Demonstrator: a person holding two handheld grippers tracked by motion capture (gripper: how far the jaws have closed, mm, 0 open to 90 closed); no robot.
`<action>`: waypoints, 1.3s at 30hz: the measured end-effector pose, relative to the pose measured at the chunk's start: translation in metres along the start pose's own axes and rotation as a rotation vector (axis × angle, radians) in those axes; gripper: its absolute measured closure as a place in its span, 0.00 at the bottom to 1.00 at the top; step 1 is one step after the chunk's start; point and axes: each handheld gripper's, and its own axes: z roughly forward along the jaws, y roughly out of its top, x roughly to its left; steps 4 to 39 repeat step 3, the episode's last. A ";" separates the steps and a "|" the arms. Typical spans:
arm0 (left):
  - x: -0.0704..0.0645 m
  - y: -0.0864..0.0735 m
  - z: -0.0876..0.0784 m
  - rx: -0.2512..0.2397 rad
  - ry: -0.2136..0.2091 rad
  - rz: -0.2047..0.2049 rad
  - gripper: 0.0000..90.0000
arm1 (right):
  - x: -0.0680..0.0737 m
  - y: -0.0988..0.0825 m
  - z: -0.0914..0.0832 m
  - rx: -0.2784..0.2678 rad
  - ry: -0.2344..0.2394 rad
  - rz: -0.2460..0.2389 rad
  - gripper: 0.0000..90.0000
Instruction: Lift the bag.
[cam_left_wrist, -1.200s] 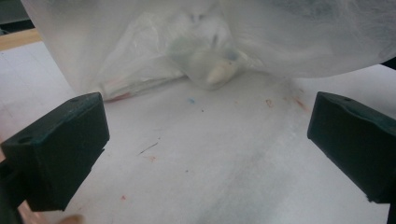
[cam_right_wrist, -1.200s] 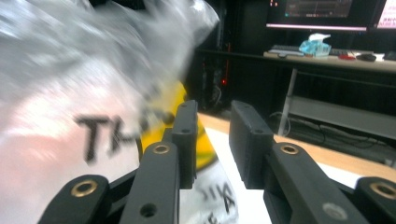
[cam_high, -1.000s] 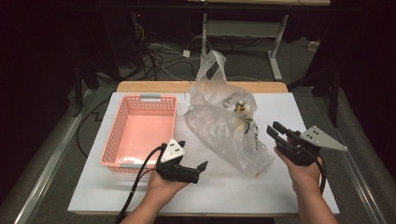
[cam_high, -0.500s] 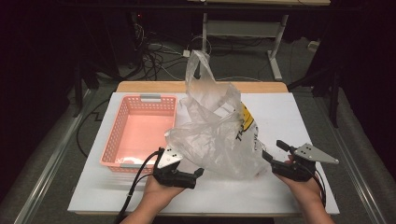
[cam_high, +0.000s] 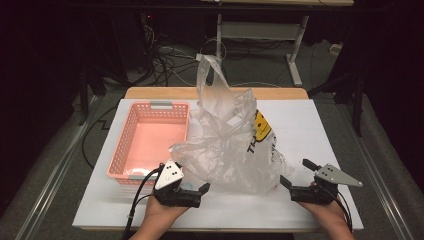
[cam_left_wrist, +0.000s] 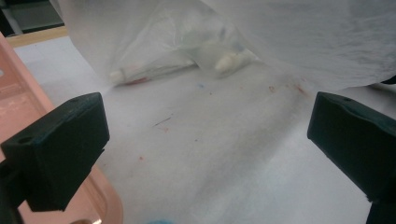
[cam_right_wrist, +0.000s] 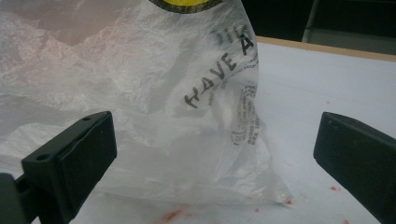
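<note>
Two sets of black fingers spread wide, nothing between either pair. The right gripper (cam_high: 296, 180) has just opened, low beside the crumpled clear plastic bag (cam_high: 235, 145); the left gripper (cam_high: 202, 192) flanks its other side. The bag slumps mid-bench (cam_high: 320, 125), against the pink slatted basket (cam_high: 145, 145).

Landmark: plastic bag (cam_high: 235, 142), heaped mid-table, tall, crumpled.
- Left of bag: pink basket (cam_high: 150, 142), touching or just beside bag's left flank; no gap there for a pass.
- Right of bag: bare white table (cam_high: 320, 130), wide free lane to edge.
- Near side of bag: open strip of table; left gripper (cam_high: 192, 192) and right gripper (cam_high: 295, 187) low there, both jaws spread wide, nothing between.
- Behind bag: narrow bare band up to wooden edge.
- Above bag: upright handle loop blocks straight overhead descent at centre.
</note>
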 end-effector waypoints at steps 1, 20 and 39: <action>0.000 -0.001 0.000 0.001 0.000 -0.001 0.00 | 0.000 0.000 0.000 -0.001 -0.006 -0.005 0.00; 0.000 -0.002 -0.001 0.005 0.003 0.000 0.00 | 0.001 0.000 0.000 -0.002 -0.006 0.001 0.00; 0.000 -0.002 -0.001 0.005 0.003 0.000 0.00 | 0.001 0.000 0.000 -0.002 -0.006 0.001 0.00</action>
